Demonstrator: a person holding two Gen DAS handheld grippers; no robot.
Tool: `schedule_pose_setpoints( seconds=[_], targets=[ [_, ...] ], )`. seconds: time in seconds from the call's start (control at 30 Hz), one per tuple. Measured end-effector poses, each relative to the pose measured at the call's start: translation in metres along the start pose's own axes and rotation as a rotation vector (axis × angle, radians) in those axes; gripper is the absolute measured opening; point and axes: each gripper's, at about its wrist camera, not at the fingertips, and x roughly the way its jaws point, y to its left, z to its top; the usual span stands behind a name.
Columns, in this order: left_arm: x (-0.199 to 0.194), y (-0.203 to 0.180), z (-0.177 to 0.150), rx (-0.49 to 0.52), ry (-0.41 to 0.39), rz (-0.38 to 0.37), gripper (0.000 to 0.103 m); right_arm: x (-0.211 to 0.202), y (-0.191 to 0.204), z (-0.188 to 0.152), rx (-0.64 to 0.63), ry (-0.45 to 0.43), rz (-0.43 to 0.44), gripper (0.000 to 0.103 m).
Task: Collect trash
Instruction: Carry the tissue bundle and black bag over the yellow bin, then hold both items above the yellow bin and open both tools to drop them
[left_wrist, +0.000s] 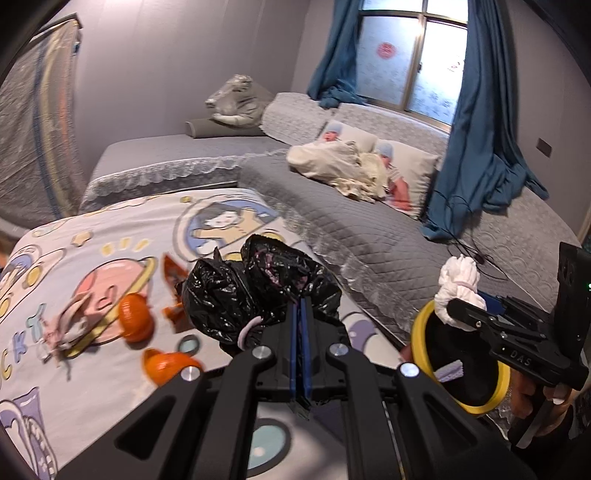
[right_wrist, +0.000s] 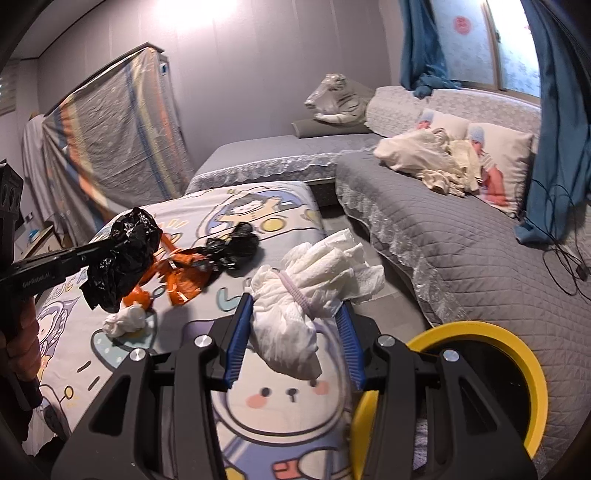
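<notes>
I see one container: a yellow-rimmed bin (right_wrist: 476, 332) with a dark interior, standing beside the bed, between it and the grey sofa (right_wrist: 461, 251). In the left wrist view, a pale purple scrap (left_wrist: 448, 371) lies inside the bin; I cannot identify any other contents.

Item count on the cartoon-print bedspread (right_wrist: 280, 402):
- Two black plastic bags: one lying on the bedspread (right_wrist: 232, 249), one held bag (left_wrist: 258, 284).
- Two white tissue wads: one loose tissue wad (right_wrist: 125, 319) on the bedspread, one banded tissue bundle (right_wrist: 306, 295).
- One orange wrapper (right_wrist: 184, 273), crumpled, touching the lying bag.
- Two orange peel pieces (left_wrist: 135, 317), visible in the left wrist view.
- One pinkish crumpled scrap (left_wrist: 72, 325), just beside the nearer peel piece.

My left claw (left_wrist: 301, 310) is pressed narrow, its blue pads nearly together, pinching the held bag above the bedspread.

My right claw (right_wrist: 295, 314) stands wide, and the banded tissue bundle sits between its fingers. The left pad touches the bundle; I cannot tell whether the right pad does. In the left wrist view, this bundle sits directly above the bin rim.
</notes>
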Motion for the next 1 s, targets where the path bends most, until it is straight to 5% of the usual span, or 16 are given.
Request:
schedule_pose_setpoints(
  seconds=[1.0],
  targets=[
    [0.064, -0.135, 0.006, 0.179, 0.075, -0.216, 0.002, -0.037, -0.104, -0.028, 0.168, -0.002, -0.245, 0.043]
  ],
)
